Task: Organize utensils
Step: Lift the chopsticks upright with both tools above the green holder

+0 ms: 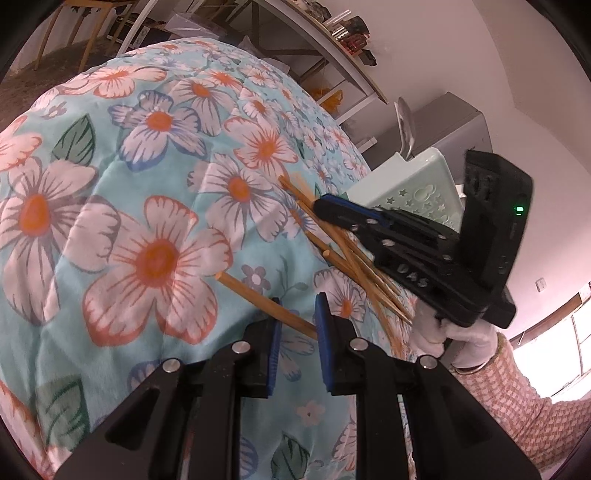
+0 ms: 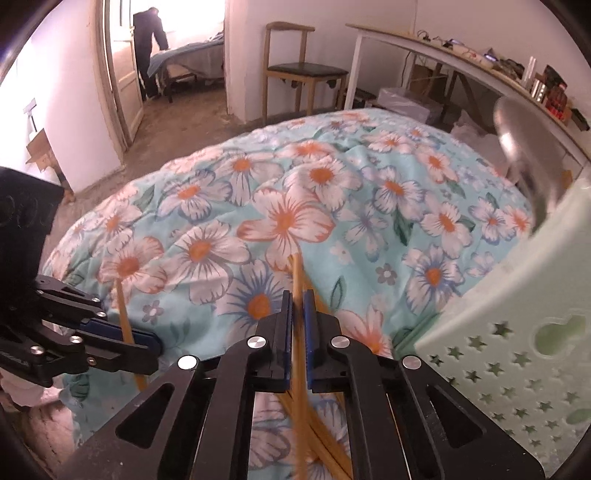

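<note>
spoon (image 1: 404,125) already in caddy (image 1: 417,199); my right tongs (image 2: 295,325) clamp a chopstick bundle (image 2: 297,280), left tongs (image 1: 297,321) pinch one chopstick (image 1: 266,301); all chopsticks unstowed.

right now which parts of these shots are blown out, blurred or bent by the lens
Left wrist view: the window at lower right is blown out white, and the fisheye bulges the floral quilt into a dome. Right wrist view: the doorway glares white, the metal spoon in the green basket is smeared, and the chopsticks look soft.
</note>
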`<state>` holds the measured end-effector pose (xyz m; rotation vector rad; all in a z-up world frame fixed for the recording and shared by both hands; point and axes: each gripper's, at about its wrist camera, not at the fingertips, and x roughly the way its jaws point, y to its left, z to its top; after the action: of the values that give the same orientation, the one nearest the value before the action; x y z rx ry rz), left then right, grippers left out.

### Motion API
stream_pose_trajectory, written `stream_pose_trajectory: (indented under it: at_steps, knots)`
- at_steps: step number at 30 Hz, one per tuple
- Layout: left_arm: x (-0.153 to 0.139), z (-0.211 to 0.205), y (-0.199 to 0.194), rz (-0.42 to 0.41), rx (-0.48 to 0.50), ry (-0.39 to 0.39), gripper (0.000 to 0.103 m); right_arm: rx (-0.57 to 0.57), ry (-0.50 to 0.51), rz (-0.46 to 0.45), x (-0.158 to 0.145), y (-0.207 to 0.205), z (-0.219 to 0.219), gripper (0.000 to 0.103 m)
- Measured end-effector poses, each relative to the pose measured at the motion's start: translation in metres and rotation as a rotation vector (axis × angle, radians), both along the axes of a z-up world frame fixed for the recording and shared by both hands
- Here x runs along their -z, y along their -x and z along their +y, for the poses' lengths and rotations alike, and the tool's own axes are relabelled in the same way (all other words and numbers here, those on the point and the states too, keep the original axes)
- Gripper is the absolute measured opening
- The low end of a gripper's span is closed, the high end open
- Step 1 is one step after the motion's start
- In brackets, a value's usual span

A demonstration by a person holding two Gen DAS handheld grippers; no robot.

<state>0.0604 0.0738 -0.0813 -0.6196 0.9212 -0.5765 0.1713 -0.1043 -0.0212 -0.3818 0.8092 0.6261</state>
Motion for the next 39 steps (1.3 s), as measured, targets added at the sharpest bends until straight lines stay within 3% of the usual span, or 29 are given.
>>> stream_pose_trajectory:
  at_steps: [8,19,30,34,39]
  knots:
    - [-0.015,-0.005,0.007,-0.042,-0.03,-0.045,0.017,0.113,-0.161,-0.106,-0.061,0.029,-0.046,0.004]
    - [-0.094,-0.018,0.024,-0.314,-0.071,-0.139,0.011,0.31,-0.405,-0.26,-0.13,0.089,-0.136,0.004]
    - [-0.199,-0.041,0.021,-0.598,-0.036,-0.132,0.006,0.406,-0.548,-0.335,-0.141,0.126,-0.192,0.004]
    - [-0.239,-0.058,0.003,-0.684,-0.032,-0.097,0.006,0.416,-0.602,-0.352,-0.142,0.138,-0.208,0.004]
    - [-0.266,-0.097,-0.031,-0.776,-0.038,-0.127,0.006,0.418,-0.654,-0.367,-0.143,0.149,-0.221,0.004]
